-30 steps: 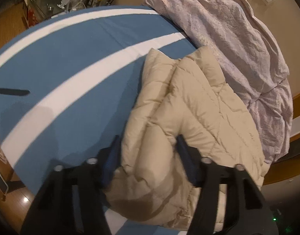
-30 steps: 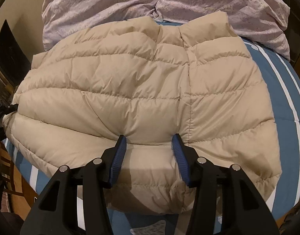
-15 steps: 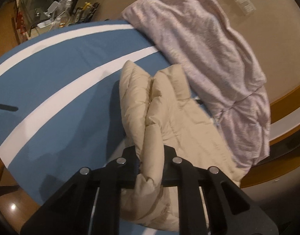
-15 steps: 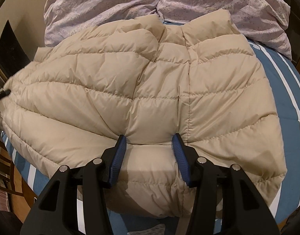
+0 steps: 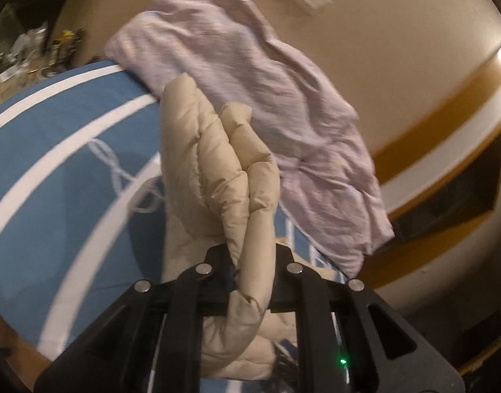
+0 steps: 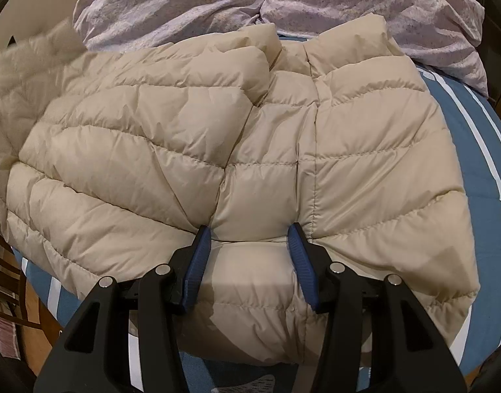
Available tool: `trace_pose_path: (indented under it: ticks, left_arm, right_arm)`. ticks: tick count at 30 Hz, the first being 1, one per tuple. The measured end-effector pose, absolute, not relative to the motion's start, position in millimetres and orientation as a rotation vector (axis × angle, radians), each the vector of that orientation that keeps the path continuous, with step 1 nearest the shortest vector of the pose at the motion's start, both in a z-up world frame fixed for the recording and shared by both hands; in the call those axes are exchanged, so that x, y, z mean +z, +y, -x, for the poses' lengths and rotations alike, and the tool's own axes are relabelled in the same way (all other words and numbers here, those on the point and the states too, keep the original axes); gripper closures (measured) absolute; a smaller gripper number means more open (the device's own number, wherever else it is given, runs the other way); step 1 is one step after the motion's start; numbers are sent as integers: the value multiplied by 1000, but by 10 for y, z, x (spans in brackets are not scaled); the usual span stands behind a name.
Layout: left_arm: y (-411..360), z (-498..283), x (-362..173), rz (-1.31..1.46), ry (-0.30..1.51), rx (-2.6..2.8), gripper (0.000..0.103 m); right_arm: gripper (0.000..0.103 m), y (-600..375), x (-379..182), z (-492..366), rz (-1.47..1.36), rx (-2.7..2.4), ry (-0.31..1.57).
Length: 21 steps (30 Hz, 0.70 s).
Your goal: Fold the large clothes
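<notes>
A beige quilted puffer jacket [image 6: 250, 150] lies on a blue bed sheet with white stripes [image 6: 479, 170]. My left gripper [image 5: 250, 275] is shut on the jacket's edge [image 5: 217, 163] and holds that side lifted off the sheet [image 5: 54, 163]. In the right wrist view the lifted side shows blurred at the far left [image 6: 27, 62]. My right gripper [image 6: 250, 235] is open, its blue pads [image 6: 198, 262] pressing down on the jacket near its front hem.
A crumpled lilac duvet [image 6: 283, 3] lies bunched behind the jacket, also seen in the left wrist view [image 5: 266, 98]. A beige wall [image 5: 397, 65] stands behind the bed. A cluttered table [image 5: 31, 52] is at the far left. Wooden floor [image 6: 34, 311] shows below the bed edge.
My left gripper closed on the jacket's edge and raised it, folding that side up and over. My right gripper stayed in place on the jacket.
</notes>
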<state>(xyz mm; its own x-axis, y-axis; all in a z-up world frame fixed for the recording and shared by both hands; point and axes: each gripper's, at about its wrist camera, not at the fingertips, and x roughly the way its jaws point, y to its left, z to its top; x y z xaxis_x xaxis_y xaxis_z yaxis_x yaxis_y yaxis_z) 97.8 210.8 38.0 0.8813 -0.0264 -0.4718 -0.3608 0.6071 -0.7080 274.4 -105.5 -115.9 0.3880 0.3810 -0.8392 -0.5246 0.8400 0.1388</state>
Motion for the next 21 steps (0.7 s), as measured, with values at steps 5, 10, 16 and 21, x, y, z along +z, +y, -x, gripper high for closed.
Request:
trace_pose_path:
  ticks: [5,10,16,21]
  left_arm:
    - [1728,-1206,520,868,480,97,91]
    - [1373,-1393,562,836,508,3,91]
    - [921,-1644,528,789,565,-89,91]
    - [664,-1831,443,771,617,-134,90]
  right_arm:
    - [51,-1051,-1163,-2760,157,584,1023]
    - [51,-1046,-1161,-2766,153,593,1027]
    - [51,-1053,-1166,-2765,144,621,1021]
    - [51,-1090,-1176,-2751,131,634,1021]
